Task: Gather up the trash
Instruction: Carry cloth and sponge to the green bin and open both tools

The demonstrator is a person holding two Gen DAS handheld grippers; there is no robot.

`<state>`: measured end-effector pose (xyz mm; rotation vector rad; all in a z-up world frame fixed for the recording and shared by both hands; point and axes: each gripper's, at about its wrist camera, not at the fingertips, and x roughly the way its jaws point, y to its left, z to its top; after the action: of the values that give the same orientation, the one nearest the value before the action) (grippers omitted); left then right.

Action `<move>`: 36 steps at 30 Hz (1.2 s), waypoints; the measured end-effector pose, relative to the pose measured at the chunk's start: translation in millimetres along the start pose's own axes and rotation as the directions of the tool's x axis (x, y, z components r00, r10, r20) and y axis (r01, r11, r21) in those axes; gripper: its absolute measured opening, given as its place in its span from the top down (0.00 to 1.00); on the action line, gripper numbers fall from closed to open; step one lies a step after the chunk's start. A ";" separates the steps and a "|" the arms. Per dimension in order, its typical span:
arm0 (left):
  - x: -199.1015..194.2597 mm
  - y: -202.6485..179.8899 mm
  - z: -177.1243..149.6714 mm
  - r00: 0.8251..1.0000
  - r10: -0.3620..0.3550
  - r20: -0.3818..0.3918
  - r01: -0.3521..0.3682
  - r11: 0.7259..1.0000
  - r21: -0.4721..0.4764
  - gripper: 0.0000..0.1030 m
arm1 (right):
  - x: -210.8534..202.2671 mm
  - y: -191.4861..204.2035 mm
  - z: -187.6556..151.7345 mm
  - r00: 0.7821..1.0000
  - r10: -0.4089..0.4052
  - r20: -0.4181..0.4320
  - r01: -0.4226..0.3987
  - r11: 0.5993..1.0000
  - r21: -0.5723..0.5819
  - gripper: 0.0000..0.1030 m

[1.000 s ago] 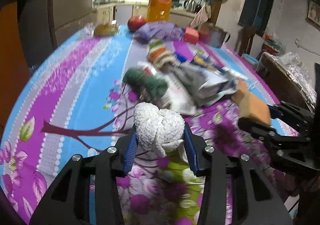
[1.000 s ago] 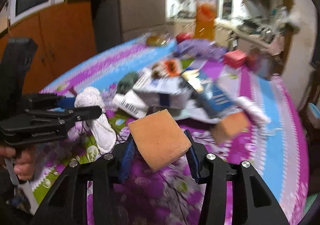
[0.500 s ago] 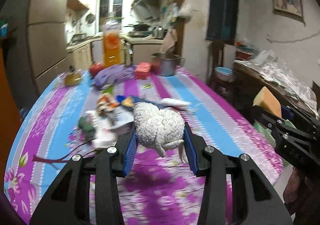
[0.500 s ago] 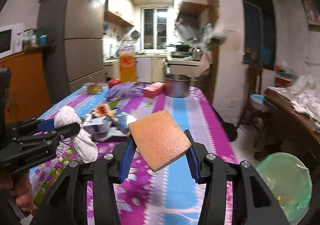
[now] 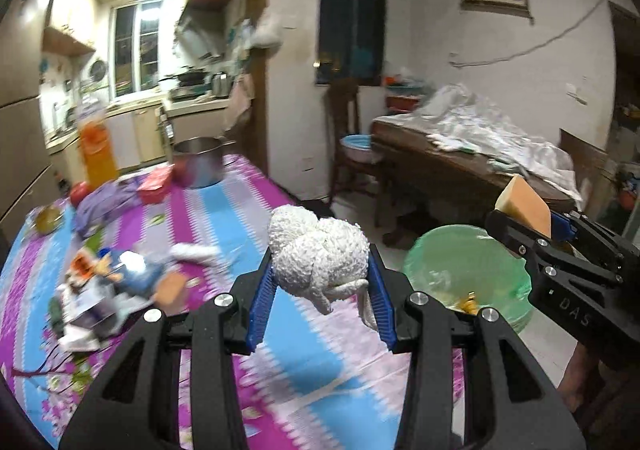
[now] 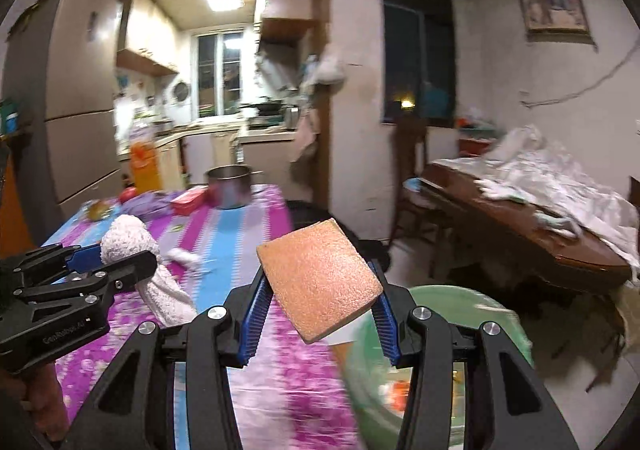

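At inspection my left gripper [image 5: 320,298] was pinching a balled white cloth [image 5: 318,256] at frame centre, and my right gripper [image 6: 318,314] was pinching an orange sponge [image 6: 318,282] likewise at centre. The green-lined trash bin [image 5: 466,274] sat at lower right in both views, beside the table's [image 5: 248,210] edge, with both items not yet over or inside it. I judged the task partly done: neither item was dropped, and a pile of wrappers [image 5: 108,282] remained at left on the table.
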<state>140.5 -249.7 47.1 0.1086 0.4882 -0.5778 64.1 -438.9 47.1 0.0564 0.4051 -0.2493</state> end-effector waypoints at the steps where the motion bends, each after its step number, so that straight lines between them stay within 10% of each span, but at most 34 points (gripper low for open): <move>1: 3.6 -6.7 2.5 1.000 -0.016 0.000 0.016 1.000 0.006 0.60 | -2.7 -12.8 0.6 1.000 -0.021 -0.001 0.021 1.000 0.007 0.53; 17: 105.8 -120.1 24.8 0.972 -0.203 -0.116 0.214 0.973 0.088 0.60 | 50.2 -160.7 -15.4 0.959 -0.150 -0.239 0.172 0.982 0.077 0.53; 36: 176.0 -148.5 -17.0 0.931 -0.186 -0.314 0.231 0.967 0.111 0.60 | 125.2 -200.7 -71.3 0.893 -0.126 -0.432 0.190 0.976 0.109 0.53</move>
<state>180.1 -457.4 -45.5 0.2911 0.7610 -0.8130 97.7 -654.4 -69.0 0.2277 0.8276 -0.4322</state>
